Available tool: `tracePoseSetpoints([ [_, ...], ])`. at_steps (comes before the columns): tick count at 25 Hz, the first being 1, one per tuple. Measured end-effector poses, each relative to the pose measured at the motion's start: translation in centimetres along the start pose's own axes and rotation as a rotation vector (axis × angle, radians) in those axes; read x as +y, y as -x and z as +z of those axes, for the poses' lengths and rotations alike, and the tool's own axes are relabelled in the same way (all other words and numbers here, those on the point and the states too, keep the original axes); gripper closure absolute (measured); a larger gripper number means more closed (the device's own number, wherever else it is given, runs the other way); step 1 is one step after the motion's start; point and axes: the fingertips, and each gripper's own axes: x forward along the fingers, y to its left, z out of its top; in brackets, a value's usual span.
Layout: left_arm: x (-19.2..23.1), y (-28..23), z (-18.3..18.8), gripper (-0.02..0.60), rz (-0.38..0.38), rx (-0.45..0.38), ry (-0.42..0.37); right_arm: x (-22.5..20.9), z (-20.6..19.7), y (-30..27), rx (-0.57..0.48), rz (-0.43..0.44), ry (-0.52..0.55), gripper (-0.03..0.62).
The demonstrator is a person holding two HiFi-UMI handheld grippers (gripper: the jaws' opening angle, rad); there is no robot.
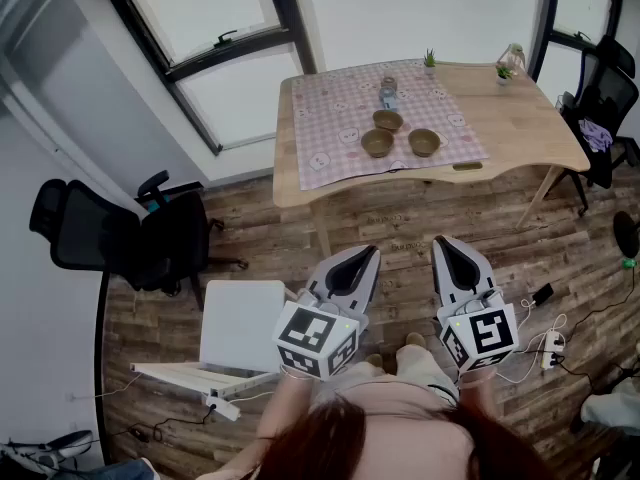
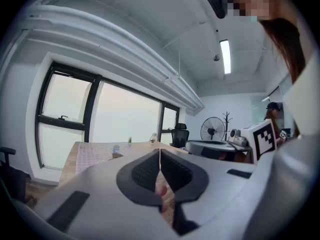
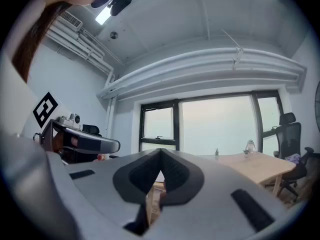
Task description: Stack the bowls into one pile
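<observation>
Brown bowls (image 1: 377, 143) on table (image 1: 520, 118), off edges; left tool (image 1: 362, 256), right tool (image 1: 448, 242) pressed together, distant.

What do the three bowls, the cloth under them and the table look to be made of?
The bowls look brown and matte, probably wood or bamboo, though they are too small to be sure. The cloth is pink checked with small printed motifs and lies flat: fabric or plastic sheet. The table is pale tan with an even surface, so light wood or veneer.
</observation>
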Motion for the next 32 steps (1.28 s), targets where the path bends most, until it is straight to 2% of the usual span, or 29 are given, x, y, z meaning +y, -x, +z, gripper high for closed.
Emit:
tracePoseSetpoints([
  [6, 1.8, 2.1, 0.0, 0.57, -0.02, -0.007, 0.003, 2.5, 0.3, -0.7, -0.02, -0.032, 0.001, 0.594],
  [15, 3.1, 2.4, -0.1, 0.571, -0.047, -0.014, 0.024, 3.2, 0.5, -1.5, -0.035, -0.03, -0.08, 0.594],
  [20, 4.0, 1.5, -0.2, 0.57, -0.054, -0.015, 0.027, 2.4, 0.3, -2.9, -0.037, -0.053, -0.109, 0.594],
  [23, 4.7, 0.7, -0.2, 0.571, -0.055, -0.008, 0.027, 1.7, 0.3, -3.9, -0.017, -0.072, -0.089, 0.594],
  [32, 6.5, -2.5, 0.2, 0.57, -0.061, 0.003, 0.025, -0.1, -0.4, -7.1, 0.001, -0.062, -0.087, 0.594],
])
